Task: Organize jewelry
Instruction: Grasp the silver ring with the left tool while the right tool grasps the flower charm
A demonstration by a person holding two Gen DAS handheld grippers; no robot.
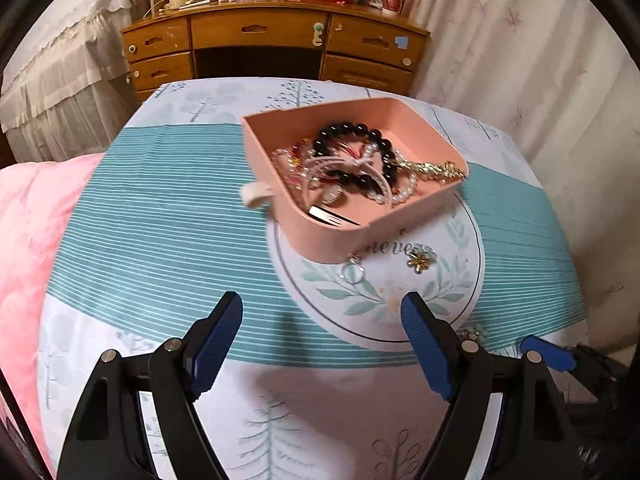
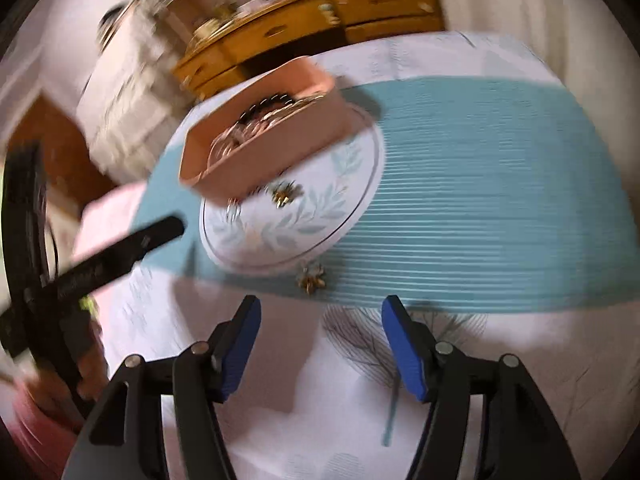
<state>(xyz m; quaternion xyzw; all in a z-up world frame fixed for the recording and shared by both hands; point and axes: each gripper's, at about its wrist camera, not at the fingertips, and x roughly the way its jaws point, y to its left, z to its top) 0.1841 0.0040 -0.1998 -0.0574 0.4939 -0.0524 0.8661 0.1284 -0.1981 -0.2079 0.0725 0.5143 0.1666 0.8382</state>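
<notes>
A pink tray (image 1: 404,114) holds a black bead bracelet (image 1: 352,132), a pearl bracelet (image 1: 402,194), a gold chain (image 1: 432,168) and other tangled jewelry. It rests on a round white printed mat (image 1: 380,280). On the mat lie a silver ring earring (image 1: 354,270) and a gold flower earring (image 1: 420,260). Another flower earring (image 2: 312,278) lies by the mat's near edge. My left gripper (image 1: 322,340) is open and empty, short of the mat. My right gripper (image 2: 320,340) is open and empty, just short of that flower earring. The right view is blurred; the tray (image 2: 280,152) shows there too.
The bedspread (image 1: 160,220) is teal striped and white. A pink blanket (image 1: 28,220) lies at the left. A wooden desk (image 1: 272,40) with clutter stands behind the bed. Curtains hang at the right. The left gripper's black arm (image 2: 100,260) crosses the right view's left side.
</notes>
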